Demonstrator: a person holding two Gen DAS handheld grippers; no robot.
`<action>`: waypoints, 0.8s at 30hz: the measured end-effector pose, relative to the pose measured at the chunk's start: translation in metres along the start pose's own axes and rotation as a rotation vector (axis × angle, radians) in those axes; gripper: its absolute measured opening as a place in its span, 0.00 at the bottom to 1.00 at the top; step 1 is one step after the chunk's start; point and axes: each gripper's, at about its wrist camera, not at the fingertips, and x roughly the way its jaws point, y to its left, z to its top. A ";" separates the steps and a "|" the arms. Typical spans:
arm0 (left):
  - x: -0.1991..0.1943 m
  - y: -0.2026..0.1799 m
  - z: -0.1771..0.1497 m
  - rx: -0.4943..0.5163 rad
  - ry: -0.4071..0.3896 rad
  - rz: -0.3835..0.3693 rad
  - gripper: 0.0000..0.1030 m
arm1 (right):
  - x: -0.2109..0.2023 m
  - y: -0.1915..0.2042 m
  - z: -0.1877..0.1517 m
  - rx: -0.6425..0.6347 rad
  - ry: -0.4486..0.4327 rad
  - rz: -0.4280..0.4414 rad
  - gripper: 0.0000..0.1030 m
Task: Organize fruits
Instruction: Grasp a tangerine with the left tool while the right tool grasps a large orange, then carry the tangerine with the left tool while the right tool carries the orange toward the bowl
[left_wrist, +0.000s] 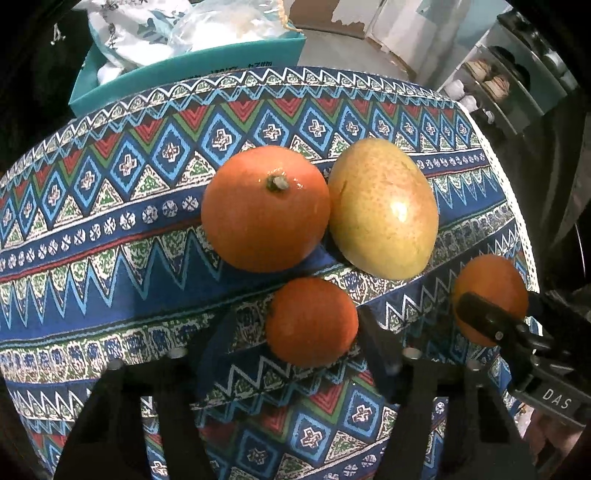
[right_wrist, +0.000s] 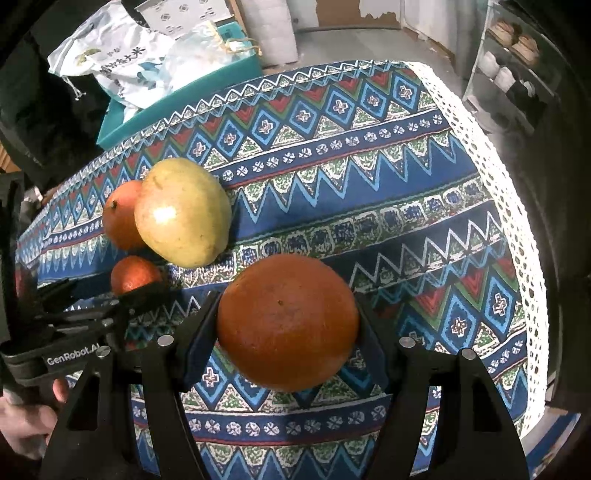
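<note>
Grippers are working side by side over a patterned tablecloth, each angled steeply down at its own fruit. Nearest in the right wrist view, the right gripper is clamping a big orange across its widest part, its pads pressing both flanks, probably so the round fruit cannot roll out when lifted. Beside it, the left gripper is straddling a small orange; its jaws are sitting close on either side, but whether the pads are actually pressing cannot be told. Just beyond, a stemmed orange and a mango are resting on the cloth, touching each other, apparently already grouped. Farther back, off the table edge, a teal box is holding crumpled bags, possibly a destination for the fruit.
</note>
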 end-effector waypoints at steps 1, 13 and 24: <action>0.000 0.000 0.000 0.004 0.004 -0.026 0.49 | 0.000 0.000 0.000 -0.001 0.000 0.001 0.68; -0.028 0.014 -0.010 0.033 -0.019 -0.032 0.45 | -0.008 0.013 0.005 -0.037 -0.023 0.016 0.67; -0.087 0.037 -0.020 0.016 -0.092 -0.033 0.45 | -0.041 0.048 0.014 -0.099 -0.086 0.058 0.67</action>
